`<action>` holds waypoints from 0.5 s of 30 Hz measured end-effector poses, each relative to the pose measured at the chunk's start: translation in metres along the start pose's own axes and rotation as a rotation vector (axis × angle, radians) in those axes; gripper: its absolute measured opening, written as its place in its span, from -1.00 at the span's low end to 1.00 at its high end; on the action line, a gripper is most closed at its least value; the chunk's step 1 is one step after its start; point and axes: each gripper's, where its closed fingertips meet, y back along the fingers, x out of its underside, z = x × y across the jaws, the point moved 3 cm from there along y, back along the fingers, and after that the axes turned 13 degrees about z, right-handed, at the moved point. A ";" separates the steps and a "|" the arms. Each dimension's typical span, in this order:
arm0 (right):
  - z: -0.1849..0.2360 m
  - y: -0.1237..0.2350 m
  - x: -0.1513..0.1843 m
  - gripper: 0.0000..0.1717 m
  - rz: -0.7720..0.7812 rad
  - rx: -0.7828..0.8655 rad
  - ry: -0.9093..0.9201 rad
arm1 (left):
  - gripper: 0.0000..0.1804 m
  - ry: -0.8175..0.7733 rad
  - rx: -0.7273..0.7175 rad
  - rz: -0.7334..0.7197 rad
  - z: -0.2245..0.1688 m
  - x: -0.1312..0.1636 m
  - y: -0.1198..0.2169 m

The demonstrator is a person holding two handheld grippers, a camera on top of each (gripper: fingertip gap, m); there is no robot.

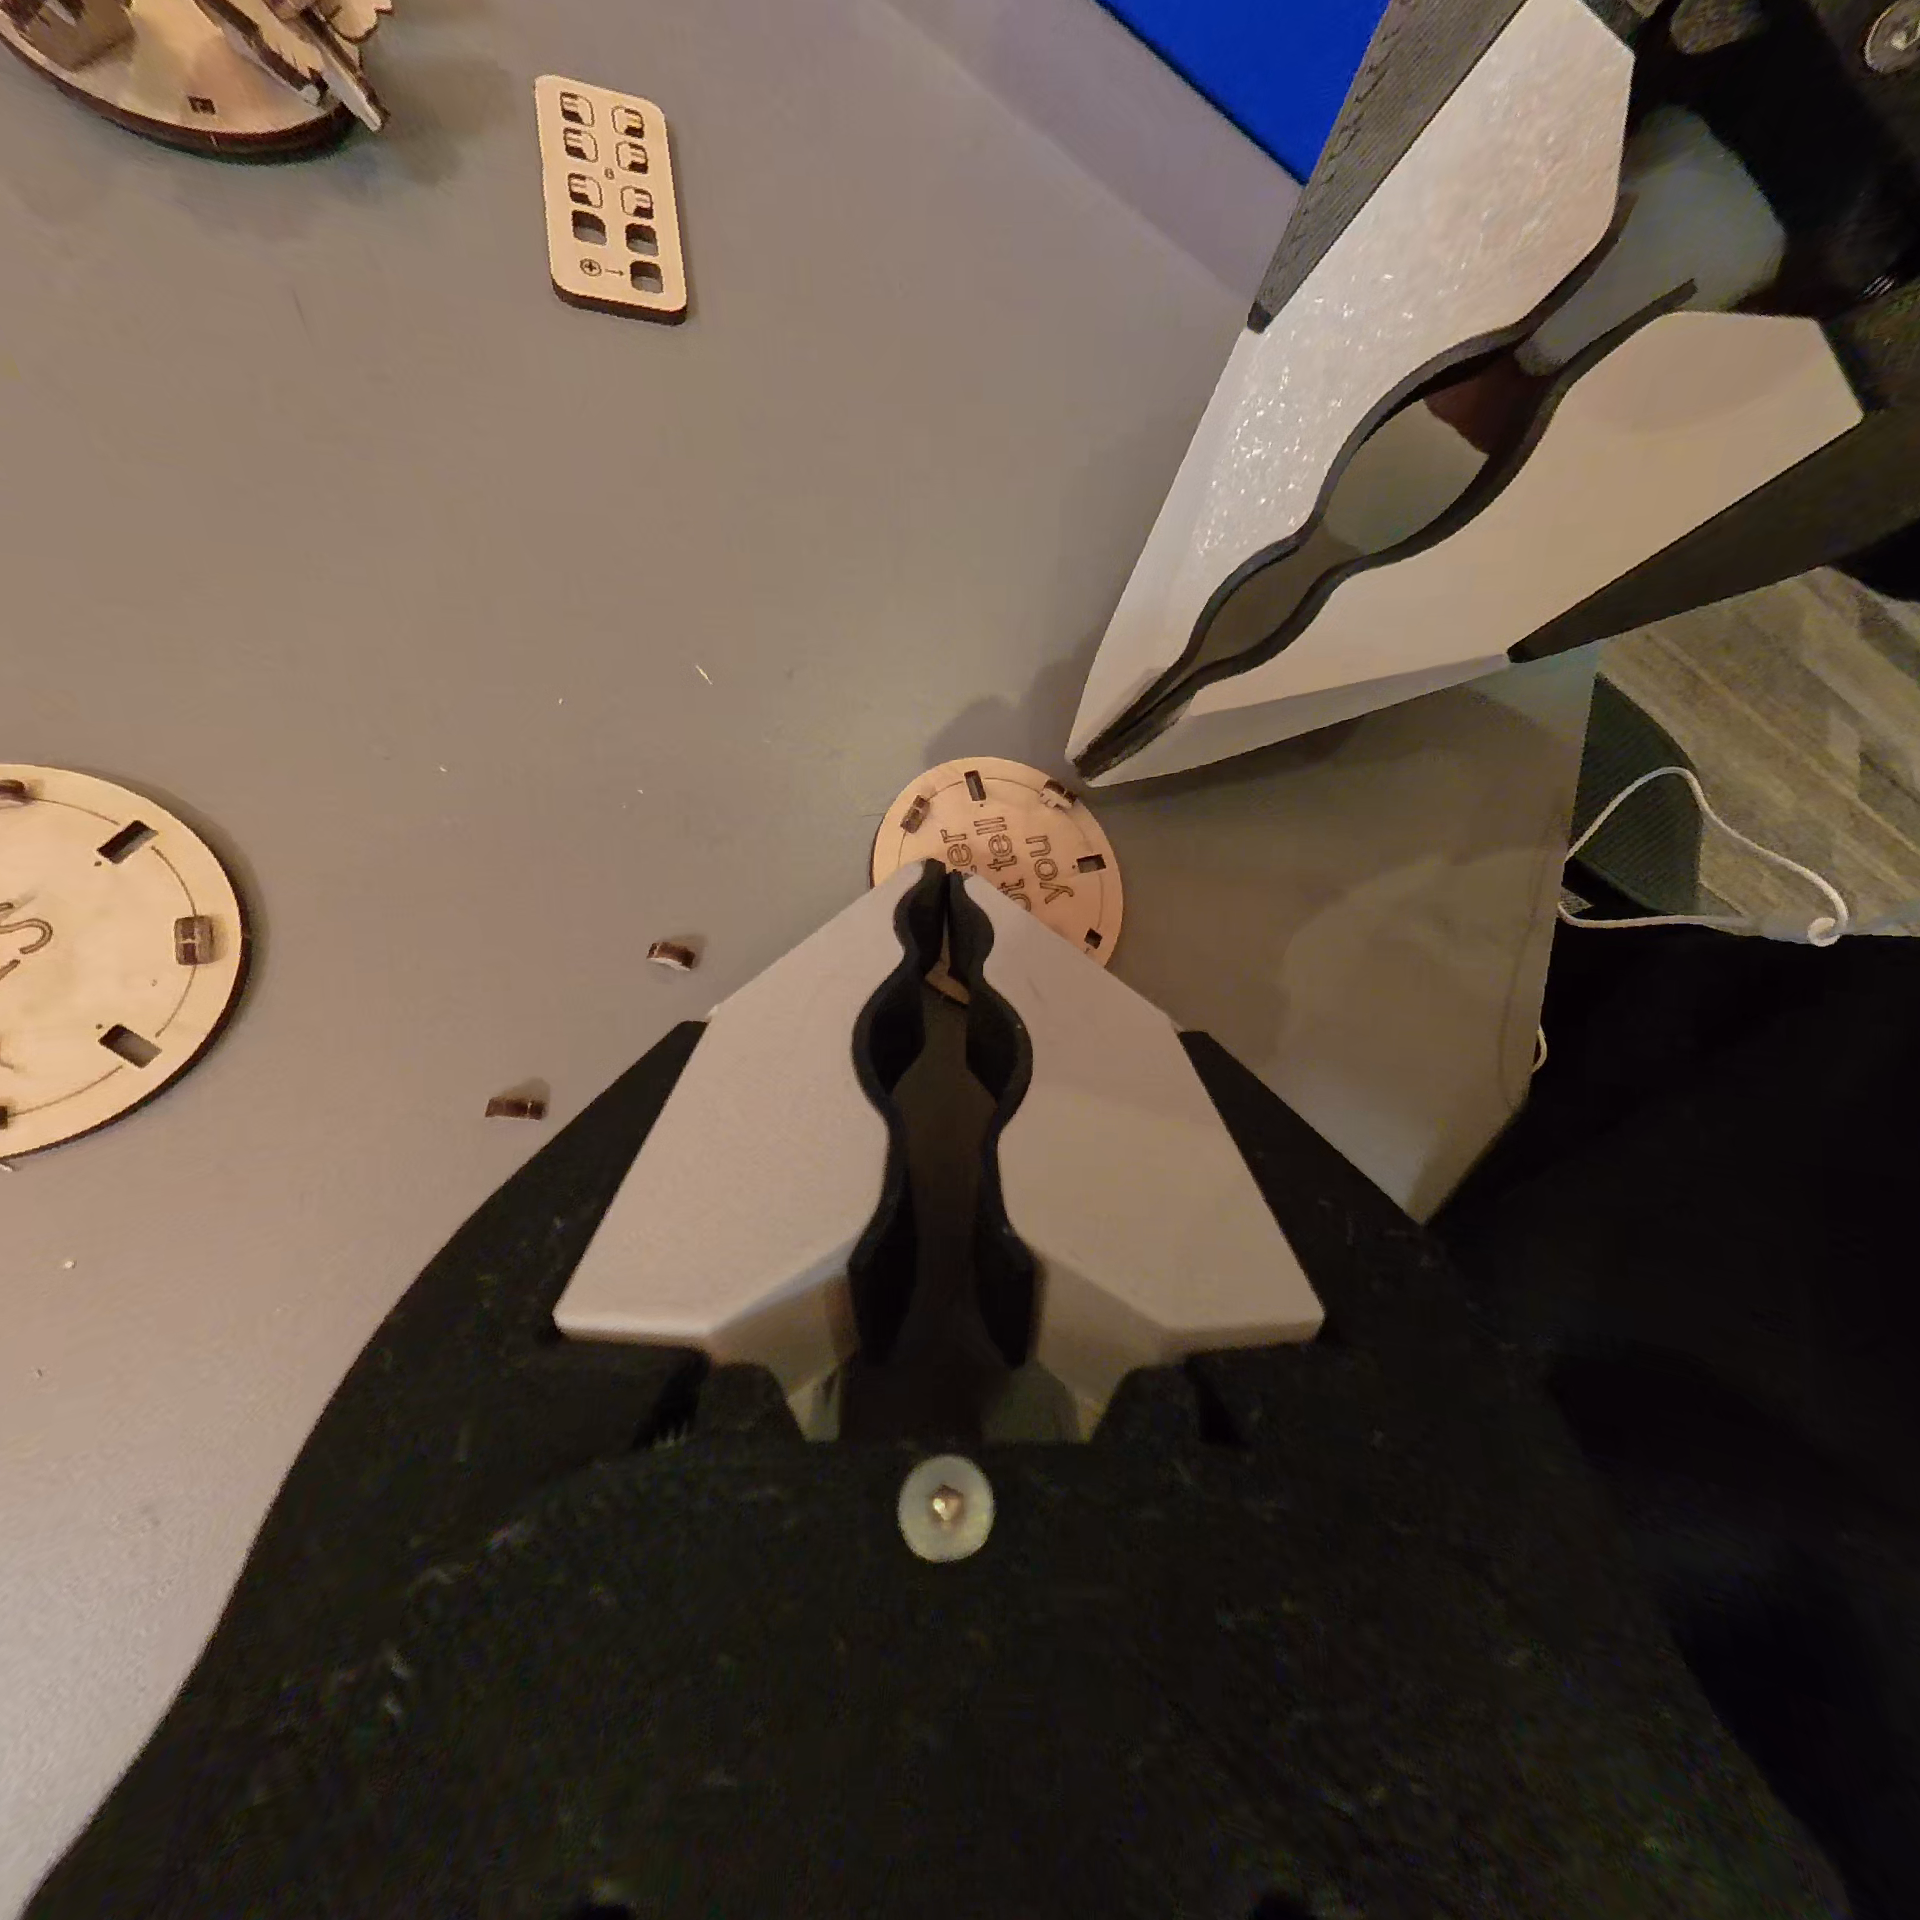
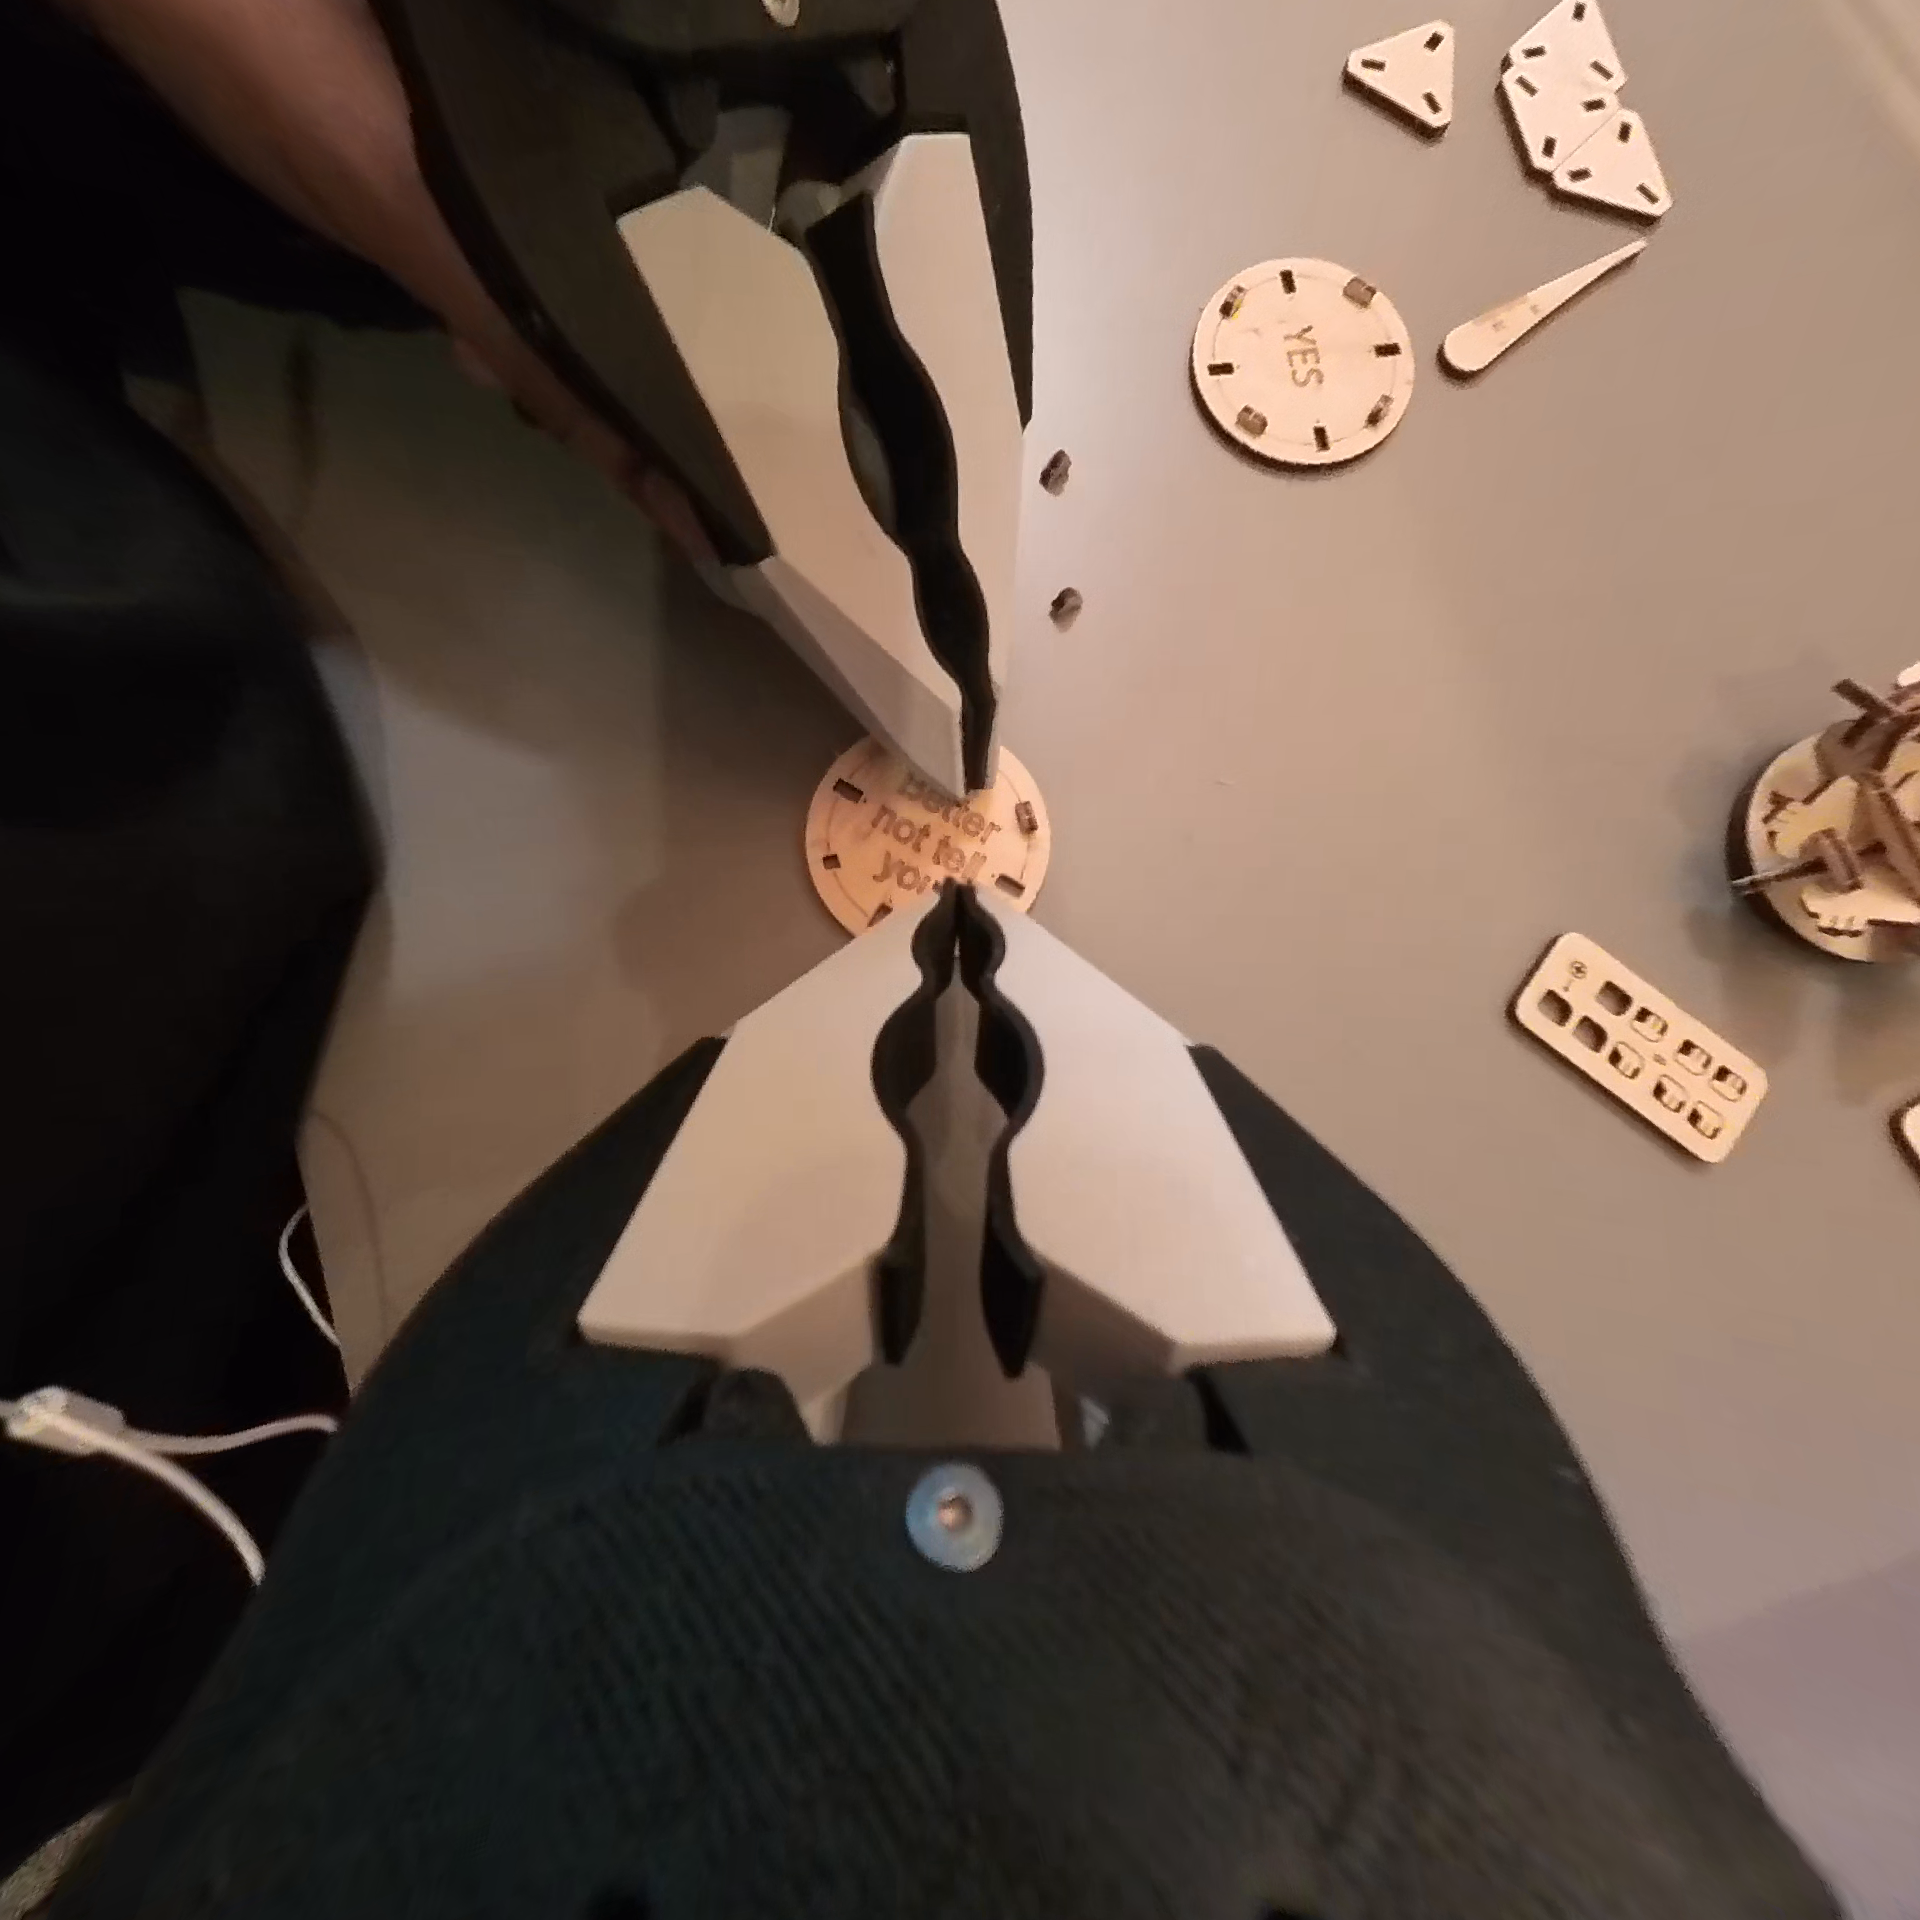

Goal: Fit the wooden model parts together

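Observation:
A small round wooden disc (image 1: 1039, 836) with engraved writing and slots around its rim lies flat on the grey table (image 1: 520, 571) near the table's edge. My left gripper (image 1: 945, 878) is shut, with its tips resting on the disc's near part. My right gripper (image 1: 1086, 771) comes in from the upper right. It is shut, with its tips just above a small wooden peg (image 1: 1058, 796) that sits in a rim slot. In the right wrist view the right gripper (image 2: 956, 896) is shut at the disc's (image 2: 883, 831) near edge. The left gripper (image 2: 982, 805) is on its far side.
Two loose pegs (image 1: 673, 951) (image 1: 516, 1101) lie left of my left gripper. A larger disc (image 1: 94, 956), a slotted wooden card (image 1: 613, 197) and a built wooden piece (image 1: 197, 62) lie farther off. Another disc (image 2: 1304, 358), a pointer (image 2: 1538, 307) and triangles (image 2: 1558, 104) lie beyond. A white cable (image 1: 1714, 862) hangs past the edge. Only a small space, under 4 cm, lies between the two pairs of fingers.

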 end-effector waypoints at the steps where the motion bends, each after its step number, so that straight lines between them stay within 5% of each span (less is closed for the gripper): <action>1: 0.001 -0.001 0.000 -1.00 -0.007 -0.008 -0.009 | -1.00 0.000 0.000 0.000 0.000 0.000 0.000; 15: -0.002 -0.009 0.006 -1.00 0.005 -0.006 -0.061 | -1.00 0.002 0.002 0.000 0.000 0.000 0.000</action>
